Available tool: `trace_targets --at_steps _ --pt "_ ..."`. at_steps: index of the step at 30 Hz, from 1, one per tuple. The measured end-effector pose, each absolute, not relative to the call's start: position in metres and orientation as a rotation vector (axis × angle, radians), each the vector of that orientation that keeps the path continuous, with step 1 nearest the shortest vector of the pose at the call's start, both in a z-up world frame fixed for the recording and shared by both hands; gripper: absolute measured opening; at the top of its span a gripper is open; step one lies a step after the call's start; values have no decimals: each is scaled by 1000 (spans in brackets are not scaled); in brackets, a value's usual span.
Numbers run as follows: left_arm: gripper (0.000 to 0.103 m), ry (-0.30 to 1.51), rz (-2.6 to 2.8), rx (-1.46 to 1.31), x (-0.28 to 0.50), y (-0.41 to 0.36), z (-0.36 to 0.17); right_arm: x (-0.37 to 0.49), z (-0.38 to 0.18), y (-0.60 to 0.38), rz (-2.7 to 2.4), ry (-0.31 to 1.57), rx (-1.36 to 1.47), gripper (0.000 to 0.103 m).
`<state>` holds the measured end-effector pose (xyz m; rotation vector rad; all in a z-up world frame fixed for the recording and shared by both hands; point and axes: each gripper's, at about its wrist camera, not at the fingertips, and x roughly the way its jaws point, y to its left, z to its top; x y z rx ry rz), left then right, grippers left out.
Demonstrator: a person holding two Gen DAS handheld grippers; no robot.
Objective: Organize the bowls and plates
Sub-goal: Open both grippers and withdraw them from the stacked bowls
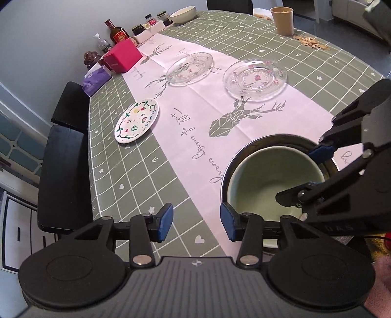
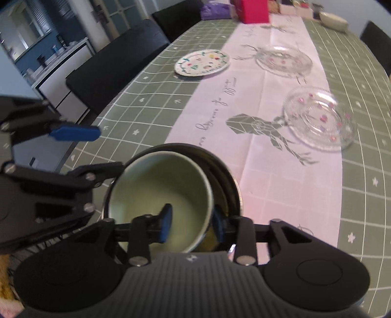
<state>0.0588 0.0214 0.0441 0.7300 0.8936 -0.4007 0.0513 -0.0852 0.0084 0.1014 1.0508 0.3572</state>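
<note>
A pale green bowl (image 1: pixel 264 181) (image 2: pixel 146 186) sits nested in a wider dark bowl (image 1: pixel 268 140) (image 2: pixel 228 176) near the table's front edge. My right gripper (image 2: pixel 191 223) (image 1: pixel 305 176) stands open astride the green bowl's near rim, one finger inside and one outside, with neither pad pressing. My left gripper (image 1: pixel 196 223) (image 2: pixel 110 150) is open over bare cloth, its right finger beside the dark bowl's outer wall. Further back lie a white painted plate (image 1: pixel 136 121) (image 2: pixel 202 62) and two glass plates (image 1: pixel 189 68) (image 1: pixel 255 79) (image 2: pixel 283 60) (image 2: pixel 320 121). A white bowl (image 1: pixel 183 14) (image 2: pixel 333 19) stands at the far end.
A red box (image 1: pixel 122 57), a purple tissue pack (image 1: pixel 95 79), a bottle (image 1: pixel 117 33) and jars line the far left edge. A paper cup (image 1: pixel 283 19) and scattered seeds (image 1: pixel 310 41) sit far right. Black chairs (image 1: pixel 63 171) stand along the left side.
</note>
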Motion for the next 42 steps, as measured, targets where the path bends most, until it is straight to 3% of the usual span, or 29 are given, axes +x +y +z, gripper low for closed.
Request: trace_targets --at_steps 3,4,13,23,28,39,42 --pt "53 894 -395 720 59 25 45 46 16 -83 343 1004 79 54" --pt "53 888 -388 717 58 26 46 45 20 -84 333 983 72 63" --pt "56 892 -390 700 60 31 46 49 29 -100 359 975 163 63" --pt "61 952 -334 409 79 53 41 50 32 -121 405 987 376 69" --pt "74 970 -368 309 78 58 40 51 32 -124 285 940 270 74" --pt "76 1014 -358 231 80 59 33 69 -29 -126 267 1188 357 71" --pt "83 994 -374 181 79 65 43 68 -33 -125 266 1202 367 70"
